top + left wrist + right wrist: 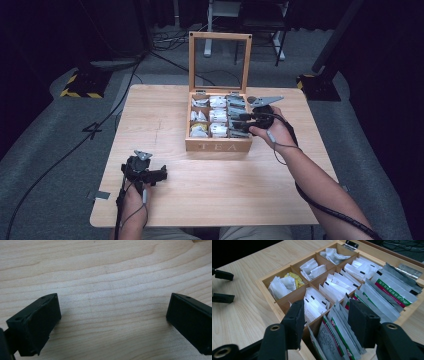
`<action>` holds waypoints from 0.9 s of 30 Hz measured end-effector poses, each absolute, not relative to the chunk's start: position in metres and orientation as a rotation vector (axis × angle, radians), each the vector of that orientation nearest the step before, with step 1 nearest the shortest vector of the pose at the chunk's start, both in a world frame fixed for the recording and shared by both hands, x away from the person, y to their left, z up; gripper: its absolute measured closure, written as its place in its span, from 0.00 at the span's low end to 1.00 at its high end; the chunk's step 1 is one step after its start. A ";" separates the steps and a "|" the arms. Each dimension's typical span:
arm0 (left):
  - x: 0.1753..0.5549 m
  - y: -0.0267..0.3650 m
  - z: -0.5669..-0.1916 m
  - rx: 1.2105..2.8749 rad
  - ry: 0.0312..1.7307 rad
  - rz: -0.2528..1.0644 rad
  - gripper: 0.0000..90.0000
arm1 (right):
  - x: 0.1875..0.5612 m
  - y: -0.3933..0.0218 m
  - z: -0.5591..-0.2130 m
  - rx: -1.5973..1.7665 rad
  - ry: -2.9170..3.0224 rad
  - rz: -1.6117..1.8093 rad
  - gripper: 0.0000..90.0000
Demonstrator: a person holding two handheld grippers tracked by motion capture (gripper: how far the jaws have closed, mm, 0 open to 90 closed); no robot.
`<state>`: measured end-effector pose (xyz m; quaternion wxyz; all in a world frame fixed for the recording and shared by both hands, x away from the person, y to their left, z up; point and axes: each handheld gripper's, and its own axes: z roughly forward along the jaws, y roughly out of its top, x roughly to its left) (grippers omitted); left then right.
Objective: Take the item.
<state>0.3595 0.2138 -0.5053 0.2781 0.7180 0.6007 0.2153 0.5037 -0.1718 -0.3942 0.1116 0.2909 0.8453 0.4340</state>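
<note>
- The left gripper [159,174] is a black body with a small grey three-cornered plate [142,155] on top and a thin cable [120,210] trailing back along the forearm.
- Its fingers [37,325] are matte black rectangular blocks with small round screw recesses in their upper faces.
- The right gripper [241,123] is also black, topped by a larger grey three-cornered plate [265,100]; a thick black cable [330,210] runs under the forearm.
- Its fingers [294,322] are black, rough-faced blocks on black arms with brass-coloured round inserts.
- Both forearms are bare, with no sleeves in sight.
- Light trousers show at the bottom edge of the high view.
</note>
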 end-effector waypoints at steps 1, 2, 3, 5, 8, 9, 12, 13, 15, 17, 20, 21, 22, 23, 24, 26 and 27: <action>0.360 0.214 -0.505 1.931 1.606 0.581 0.00 | 0.503 -0.165 -0.395 0.850 2.498 1.263 0.55; 0.360 0.214 -0.505 1.931 1.606 0.581 0.00 | 0.503 -0.163 -0.395 0.849 2.506 1.260 0.56; 0.360 0.214 -0.506 1.927 1.608 0.578 0.00 | 0.502 -0.160 -0.395 0.850 2.514 1.255 0.57; 0.360 0.214 -0.505 1.928 1.606 0.577 0.00 | 0.502 -0.157 -0.396 0.848 2.527 1.249 0.58; 0.360 0.214 -0.505 1.930 1.604 0.577 0.00 | 0.502 -0.147 -0.401 0.859 2.571 1.224 0.62; 0.360 0.214 -0.505 1.932 1.602 0.581 0.00 | 0.503 -0.145 -0.402 0.865 2.581 1.219 0.63; 0.360 0.214 -0.505 1.932 1.602 0.581 0.00 | 0.504 -0.142 -0.405 0.873 2.601 1.213 0.65; 0.360 0.214 -0.505 1.932 1.602 0.581 0.00 | 0.504 -0.137 -0.409 0.870 2.623 1.203 0.65; 0.360 0.214 -0.505 1.932 1.601 0.581 0.00 | 0.504 -0.133 -0.411 0.861 2.639 1.184 0.67; 0.360 0.214 -0.505 1.932 1.601 0.581 0.00 | 0.504 -0.129 -0.413 0.849 2.662 1.163 0.69; 0.360 0.214 -0.505 1.932 1.601 0.581 0.00 | 0.503 -0.122 -0.416 0.841 2.676 1.148 0.70; 0.360 0.214 -0.505 1.932 1.601 0.581 0.00 | 0.503 -0.120 -0.417 0.842 2.676 1.147 0.70; 0.360 0.214 -0.505 1.932 1.601 0.581 0.00 | 0.504 -0.119 -0.417 0.843 2.682 1.144 0.71; 0.360 0.214 -0.505 1.932 1.601 0.581 0.00 | 0.504 -0.119 -0.417 0.843 2.682 1.144 0.71; 0.360 0.214 -0.505 1.932 1.601 0.581 0.00 | 0.504 -0.117 -0.418 0.841 2.689 1.134 0.72; 0.360 0.214 -0.505 1.932 1.601 0.581 0.00 | 0.508 -0.114 -0.421 0.849 2.694 1.102 0.74; 0.361 0.214 -0.505 1.932 1.601 0.580 0.00 | 0.509 -0.113 -0.422 0.856 2.695 1.096 0.74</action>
